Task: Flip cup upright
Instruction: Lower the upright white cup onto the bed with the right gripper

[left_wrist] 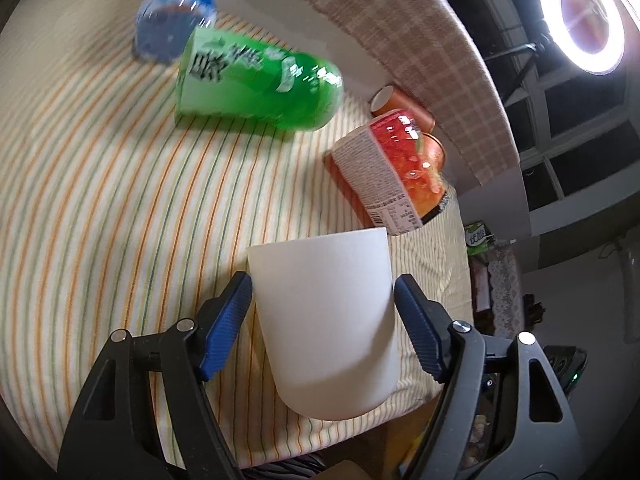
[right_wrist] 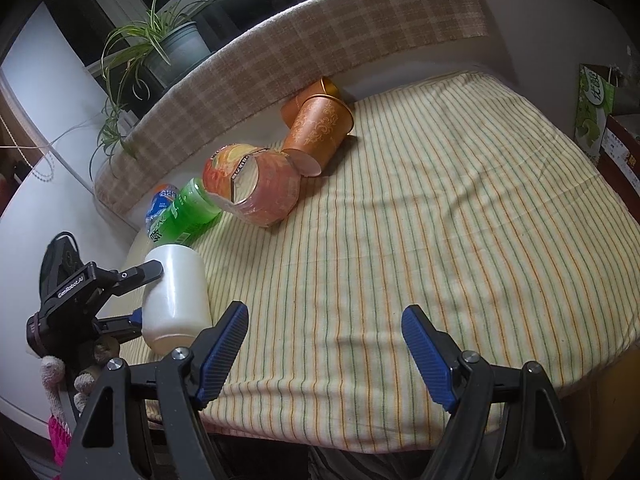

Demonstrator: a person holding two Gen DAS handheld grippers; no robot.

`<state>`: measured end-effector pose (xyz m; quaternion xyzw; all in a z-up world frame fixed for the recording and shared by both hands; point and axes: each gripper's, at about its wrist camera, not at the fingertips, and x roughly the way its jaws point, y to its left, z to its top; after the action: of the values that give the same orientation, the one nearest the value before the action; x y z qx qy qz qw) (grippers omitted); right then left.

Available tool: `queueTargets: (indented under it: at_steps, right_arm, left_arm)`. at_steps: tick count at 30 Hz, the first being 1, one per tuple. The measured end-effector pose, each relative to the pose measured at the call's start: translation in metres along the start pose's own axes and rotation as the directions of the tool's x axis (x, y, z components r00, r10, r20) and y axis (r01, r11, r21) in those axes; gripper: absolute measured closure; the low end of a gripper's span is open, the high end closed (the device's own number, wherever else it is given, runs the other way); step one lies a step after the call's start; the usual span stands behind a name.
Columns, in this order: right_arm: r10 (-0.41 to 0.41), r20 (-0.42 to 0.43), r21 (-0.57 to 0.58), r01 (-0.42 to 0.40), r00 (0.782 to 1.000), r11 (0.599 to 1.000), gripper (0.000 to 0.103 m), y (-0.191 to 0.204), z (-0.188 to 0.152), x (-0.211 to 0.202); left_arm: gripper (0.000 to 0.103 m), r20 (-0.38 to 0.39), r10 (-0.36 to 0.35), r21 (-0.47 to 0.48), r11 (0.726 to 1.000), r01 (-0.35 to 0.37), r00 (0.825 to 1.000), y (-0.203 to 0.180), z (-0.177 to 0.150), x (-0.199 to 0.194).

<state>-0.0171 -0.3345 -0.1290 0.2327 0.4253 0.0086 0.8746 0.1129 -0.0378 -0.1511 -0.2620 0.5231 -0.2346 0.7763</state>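
Observation:
The white cup [left_wrist: 326,320] lies between my left gripper's blue pads, over the front edge of the striped cloth; its flat end points away from the camera. My left gripper [left_wrist: 323,292] is open, with small gaps between the pads and the cup's sides. In the right wrist view the same white cup [right_wrist: 176,300] stands near the cloth's left front corner with its rounded end up, and the left gripper [right_wrist: 138,294] straddles it. My right gripper [right_wrist: 322,328] is open and empty above the cloth's front edge, to the right of the cup.
On the striped tablecloth [right_wrist: 440,240] lie a green bottle [right_wrist: 188,212], a blue bottle [right_wrist: 162,200], a red-orange carton [right_wrist: 260,188] and two orange cups [right_wrist: 320,124]. A checked backrest [right_wrist: 280,56] rims the far side. A potted plant [right_wrist: 168,48] and a ring light [left_wrist: 588,16] stand beyond.

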Motion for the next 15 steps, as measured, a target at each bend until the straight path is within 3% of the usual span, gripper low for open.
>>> queueTargets:
  at_steps: [9, 15]
  right_arm:
    - [0.001, -0.005, 0.000, -0.001, 1.000, 1.000, 0.022, 0.002, -0.001, 0.002]
    - [0.000, -0.004, 0.006, 0.000, 1.000, 1.000, 0.022, -0.001, -0.001, 0.002]
  left_arm:
    - [0.030, 0.109, 0.079, 0.173, 0.980, -0.097, 0.991, -0.032, -0.008, -0.014]
    - [0.030, 0.206, 0.154, 0.292, 0.933, -0.211, 0.966, -0.051, -0.017, -0.017]
